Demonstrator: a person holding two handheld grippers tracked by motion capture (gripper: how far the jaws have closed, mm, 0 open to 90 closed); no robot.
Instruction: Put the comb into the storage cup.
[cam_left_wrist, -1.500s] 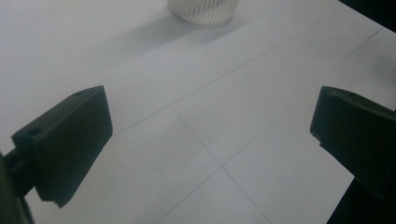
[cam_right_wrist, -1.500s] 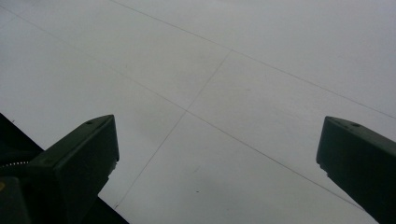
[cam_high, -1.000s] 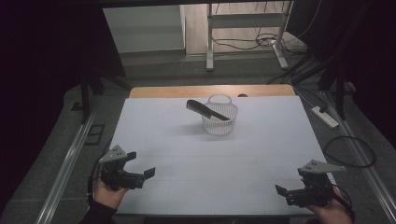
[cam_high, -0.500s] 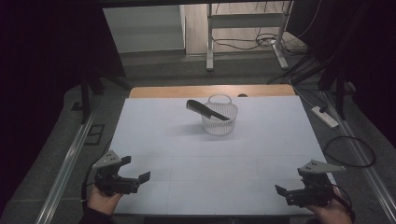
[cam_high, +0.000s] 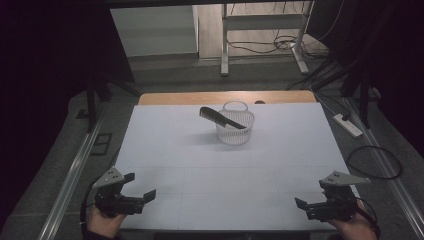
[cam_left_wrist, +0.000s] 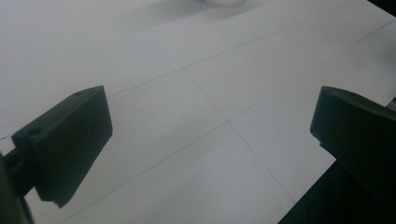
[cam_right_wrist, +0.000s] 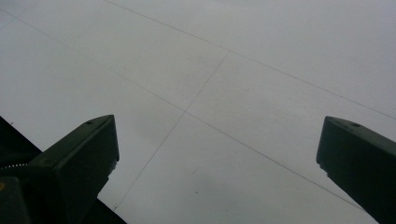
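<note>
A black comb (cam_high: 222, 117) is seen lying across the rim of a small white mesh basket (cam_high: 235, 131) near the far middle of the table (cam_high: 200, 165), its toothed end jutting out past the rim to the left. The comb is judged to be light, stiff plastic, smooth and rather slippery, so a firm pinch across its spine, on the overhanging part left of the basket, is advised. The basket is judged light too and easily tipped if the comb is dragged rather than lifted. The left hand-held gripper (cam_high: 142, 197) and the right hand-held gripper (cam_high: 302, 206) are held low at the near corners, well apart from the comb, each with jaws spread wide and nothing between them.
</note>
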